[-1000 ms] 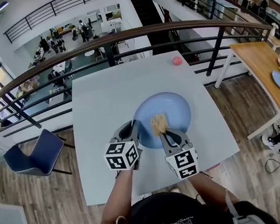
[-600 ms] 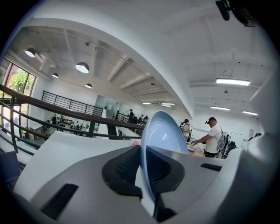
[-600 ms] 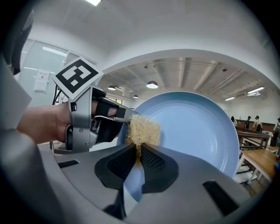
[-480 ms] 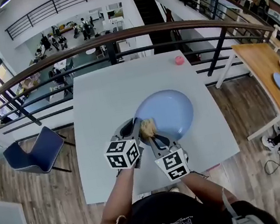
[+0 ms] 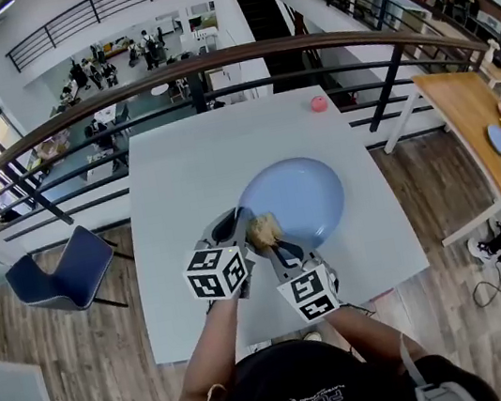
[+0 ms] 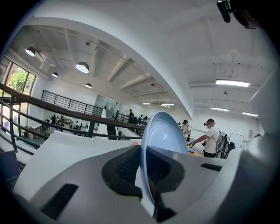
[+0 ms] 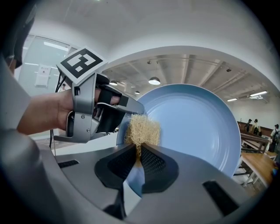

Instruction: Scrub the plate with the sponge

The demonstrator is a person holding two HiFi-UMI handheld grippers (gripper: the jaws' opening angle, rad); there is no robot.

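A light blue plate (image 5: 301,186) is held tilted above the white table, and my left gripper (image 5: 239,228) is shut on its near left rim. In the left gripper view the plate (image 6: 164,133) runs edge-on between the jaws of that gripper (image 6: 143,164). My right gripper (image 5: 272,244) is shut on a tan, fibrous sponge (image 5: 263,231), which presses on the plate's face close to the left gripper. The right gripper view shows the sponge (image 7: 142,130) sticking up from the right gripper (image 7: 139,159) against the plate (image 7: 197,124), with the left gripper (image 7: 131,108) just to the left.
A small pink ball (image 5: 318,103) lies at the far right of the white table (image 5: 179,173). A metal railing (image 5: 209,66) runs behind the table. A blue chair (image 5: 65,273) stands to the left, and a wooden table (image 5: 468,106) to the right.
My right gripper has slid the sponge leftward across the plate, ending beside the left gripper. The left gripper and its hold on the rim have not changed.
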